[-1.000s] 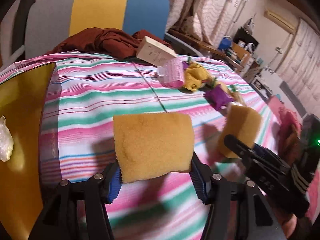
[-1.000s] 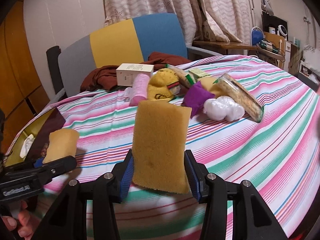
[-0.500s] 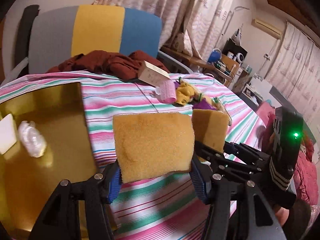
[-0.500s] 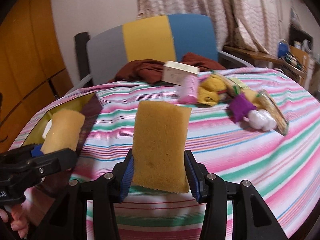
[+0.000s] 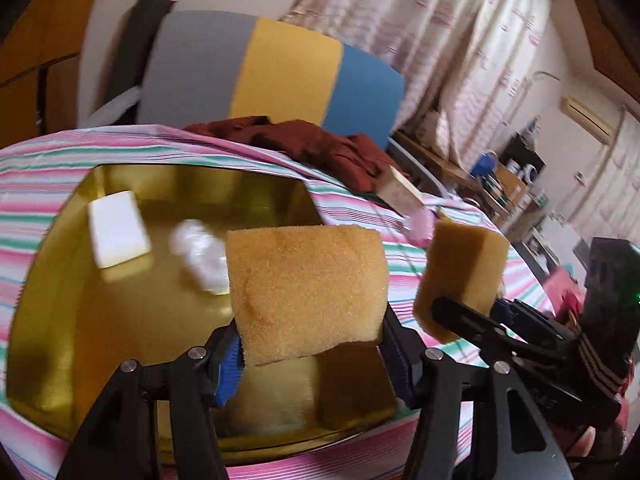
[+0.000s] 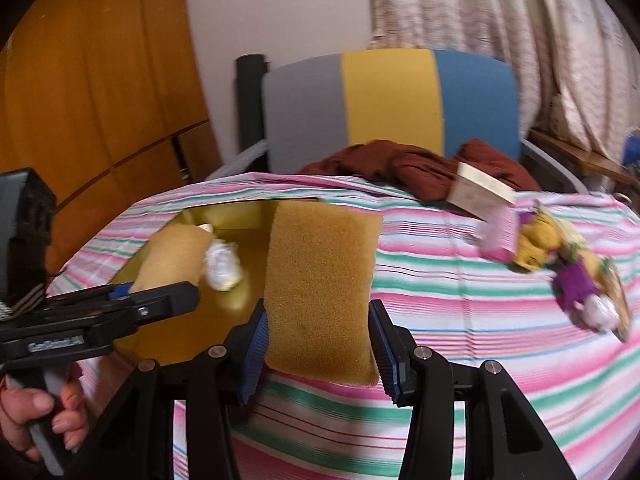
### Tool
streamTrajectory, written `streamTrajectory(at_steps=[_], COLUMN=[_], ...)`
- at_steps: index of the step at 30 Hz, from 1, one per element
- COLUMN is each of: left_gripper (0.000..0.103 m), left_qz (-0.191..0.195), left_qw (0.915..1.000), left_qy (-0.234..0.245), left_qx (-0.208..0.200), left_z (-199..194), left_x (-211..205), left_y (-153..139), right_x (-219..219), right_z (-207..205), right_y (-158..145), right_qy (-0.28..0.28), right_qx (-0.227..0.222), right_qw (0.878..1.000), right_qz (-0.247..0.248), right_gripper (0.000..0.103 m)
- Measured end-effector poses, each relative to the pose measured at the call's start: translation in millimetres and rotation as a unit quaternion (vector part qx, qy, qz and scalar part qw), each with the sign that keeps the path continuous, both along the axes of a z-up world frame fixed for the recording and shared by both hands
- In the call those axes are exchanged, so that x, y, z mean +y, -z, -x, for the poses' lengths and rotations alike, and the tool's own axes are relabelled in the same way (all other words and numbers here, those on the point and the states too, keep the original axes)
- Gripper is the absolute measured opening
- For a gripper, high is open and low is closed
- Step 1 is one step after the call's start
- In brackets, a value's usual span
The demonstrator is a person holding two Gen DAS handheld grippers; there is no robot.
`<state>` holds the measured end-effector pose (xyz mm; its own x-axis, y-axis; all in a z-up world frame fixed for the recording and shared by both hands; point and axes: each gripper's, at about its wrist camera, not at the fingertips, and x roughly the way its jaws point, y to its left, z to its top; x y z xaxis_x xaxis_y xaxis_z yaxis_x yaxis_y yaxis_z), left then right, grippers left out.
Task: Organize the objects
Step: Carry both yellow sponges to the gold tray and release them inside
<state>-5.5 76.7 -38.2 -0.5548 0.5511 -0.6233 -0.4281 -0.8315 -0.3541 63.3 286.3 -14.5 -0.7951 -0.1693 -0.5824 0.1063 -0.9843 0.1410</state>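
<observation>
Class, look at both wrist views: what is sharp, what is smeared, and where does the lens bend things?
Left wrist view: the held sponge is crisp, the white wad in the gold tray smears. Right wrist view: its sponge is sharp, the toy pile streaks. Both bend the striped tablecloth and darken at the corners.

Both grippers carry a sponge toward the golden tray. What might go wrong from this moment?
1. The right gripper and left gripper are close side by side; they may bump over the tray.
2. The left sponge is gripped only along its lower part, so it may tilt or slip on release.
3. A white block and a white wad already lie in the tray; a dropped sponge, such as the right sponge, may land on them.
</observation>
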Motion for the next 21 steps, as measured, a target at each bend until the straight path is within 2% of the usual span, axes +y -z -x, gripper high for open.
streamTrajectory(at_steps=[7, 12, 21], left_gripper=[0.060, 0.060, 0.060], left_qz=[0.021, 0.036, 0.067], left_qw=[0.9979, 0.9945, 0.9896], left_qy=[-0.060, -0.091, -0.118], left_qx=[-0.017, -0.039, -0.047], left_z=[18.2, 33.8, 41.9], left_x=[-49.9, -78.0, -99.4], left_y=[9.0, 18.0, 26.0], right_x=[-52.3, -87.3, -122.8], right_z=[17.8, 38.0, 53.0], right_y=[-3.7, 3.5, 13.4], right_qy=[-0.071, -0.106, -0.143], right_qx=[-0.005, -0.043, -0.073], right_qw=[0.997, 0.993, 0.987], right_qz=[-0.005, -0.016, -0.025], right_gripper=[0.049, 0.049, 0.050])
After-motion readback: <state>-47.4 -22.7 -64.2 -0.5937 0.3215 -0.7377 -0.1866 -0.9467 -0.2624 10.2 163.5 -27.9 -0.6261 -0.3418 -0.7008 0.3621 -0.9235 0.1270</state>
